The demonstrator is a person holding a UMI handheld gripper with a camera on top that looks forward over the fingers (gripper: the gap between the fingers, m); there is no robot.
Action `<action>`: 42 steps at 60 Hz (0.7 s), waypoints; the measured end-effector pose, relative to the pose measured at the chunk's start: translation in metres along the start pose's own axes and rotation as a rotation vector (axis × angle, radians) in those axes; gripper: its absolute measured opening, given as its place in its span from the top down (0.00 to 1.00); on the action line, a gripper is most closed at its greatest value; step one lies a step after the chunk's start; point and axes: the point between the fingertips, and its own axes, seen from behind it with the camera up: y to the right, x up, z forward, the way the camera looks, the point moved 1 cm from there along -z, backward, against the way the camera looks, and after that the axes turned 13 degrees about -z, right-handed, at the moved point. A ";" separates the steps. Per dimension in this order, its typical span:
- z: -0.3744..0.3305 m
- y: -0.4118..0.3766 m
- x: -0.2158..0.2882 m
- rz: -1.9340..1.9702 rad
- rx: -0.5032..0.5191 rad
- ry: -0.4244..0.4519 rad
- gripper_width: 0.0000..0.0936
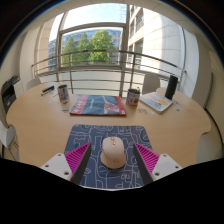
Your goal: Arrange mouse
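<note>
Nearby, mouse (113,152) between gripper (112,160) fingers

My gripper (113,160) shows two pale grey fingers (62,165), each bearing a magenta triangular pad (76,158) on its inner face. I see no cables or markings.

Daylit from a large window (98,45) beyond the worktop (45,125); panes bright, nearly washed out. Soft, even light across the worktop surface, faint shadows only. Strong fisheye curvature: railing and window frame bowed, worktop edges bent. Centre reasonably sharp, periphery softer and darker.
</note>
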 end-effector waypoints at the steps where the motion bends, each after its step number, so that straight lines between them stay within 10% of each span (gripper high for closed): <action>1: -0.008 0.000 0.003 -0.001 0.000 0.004 0.10; 42: -0.242 -0.033 -0.026 -0.025 0.017 0.067 0.10</action>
